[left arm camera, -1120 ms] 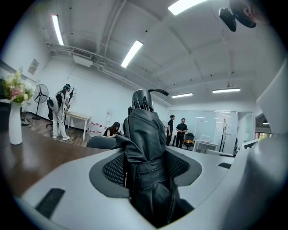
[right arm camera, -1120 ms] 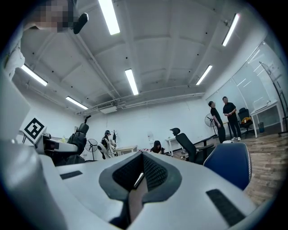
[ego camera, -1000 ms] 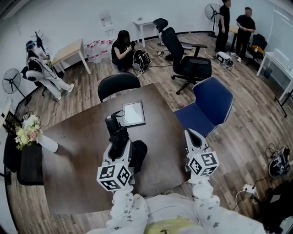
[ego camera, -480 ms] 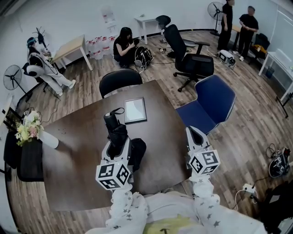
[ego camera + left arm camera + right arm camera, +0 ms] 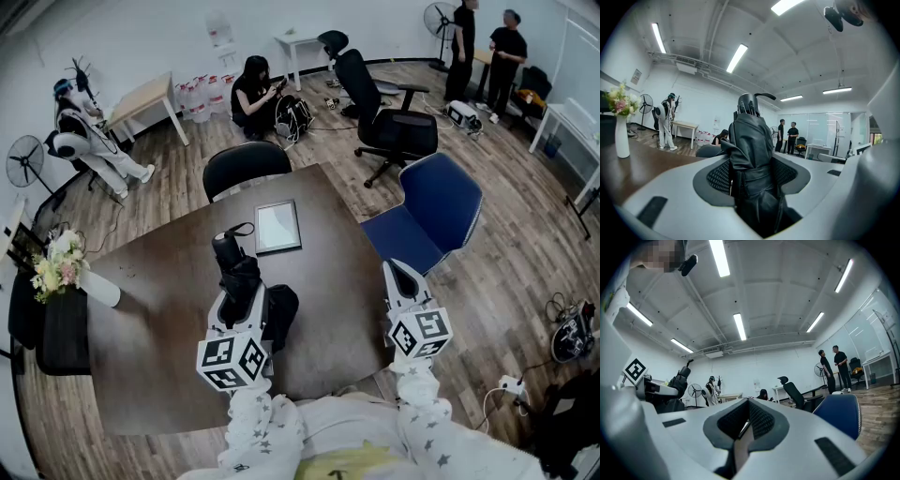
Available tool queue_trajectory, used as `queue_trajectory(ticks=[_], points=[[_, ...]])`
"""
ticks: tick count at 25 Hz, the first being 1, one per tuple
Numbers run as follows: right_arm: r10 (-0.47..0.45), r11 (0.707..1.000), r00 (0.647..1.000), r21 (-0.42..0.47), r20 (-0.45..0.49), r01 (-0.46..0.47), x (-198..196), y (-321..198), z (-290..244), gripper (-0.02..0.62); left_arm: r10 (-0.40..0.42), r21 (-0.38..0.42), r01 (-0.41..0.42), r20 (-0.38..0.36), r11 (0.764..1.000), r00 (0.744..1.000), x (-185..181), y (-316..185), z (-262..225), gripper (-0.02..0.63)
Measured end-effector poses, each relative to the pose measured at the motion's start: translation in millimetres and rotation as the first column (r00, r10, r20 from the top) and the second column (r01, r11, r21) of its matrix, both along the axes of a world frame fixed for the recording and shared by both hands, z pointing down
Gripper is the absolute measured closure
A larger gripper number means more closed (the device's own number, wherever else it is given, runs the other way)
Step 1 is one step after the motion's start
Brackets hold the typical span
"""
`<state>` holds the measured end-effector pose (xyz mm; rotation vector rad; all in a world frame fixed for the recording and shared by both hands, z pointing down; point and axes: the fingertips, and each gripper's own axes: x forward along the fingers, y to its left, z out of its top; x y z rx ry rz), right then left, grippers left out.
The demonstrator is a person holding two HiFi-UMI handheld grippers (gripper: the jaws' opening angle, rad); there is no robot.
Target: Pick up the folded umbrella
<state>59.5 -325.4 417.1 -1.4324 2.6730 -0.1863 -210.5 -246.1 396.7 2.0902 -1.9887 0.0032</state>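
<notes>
Over the near half of the dark brown table [image 5: 159, 309], folded black fabric umbrella [image 5: 240, 277] pinched in the left gripper [image 5: 247, 302] — upright-ish, right gripper [image 5: 400, 277] off the right edge — jaws together, holding nothing

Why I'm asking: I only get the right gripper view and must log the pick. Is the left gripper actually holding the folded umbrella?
Observer: Yes. In the left gripper view, the left gripper is closed on the folded umbrella, its pads pressed against the black fabric.
Operator: Which end points away from the gripper?
Observer: The handle, with its wrist strap looped at the far end, as the head view shows.
Operator: Anything on the table near it?
Observer: A tablet lies flat on the table, just beyond the umbrella's handle.
</notes>
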Motion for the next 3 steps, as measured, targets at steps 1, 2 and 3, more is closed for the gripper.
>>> queue_trajectory(ticks=[1, 2, 3], points=[[0.002, 1.000, 1.000, -0.001, -0.001, -0.002, 0.5, -0.1, 0.0, 0.574, 0.000, -0.001, 0.000, 0.000, 1.000, 1.000, 0.0, -0.1, 0.0, 0.357], [0.003, 1.000, 1.000, -0.001, -0.001, -0.003, 0.8, -0.3, -0.1, 0.574, -0.001, -0.002, 0.001, 0.000, 1.000, 1.000, -0.1, -0.2, -0.2, 0.357], [0.004, 1.000, 1.000, -0.002, -0.002, -0.004, 1.1, -0.5, -0.2, 0.574, -0.001, -0.003, 0.001, 0.000, 1.000, 1.000, -0.2, -0.3, -0.3, 0.357]])
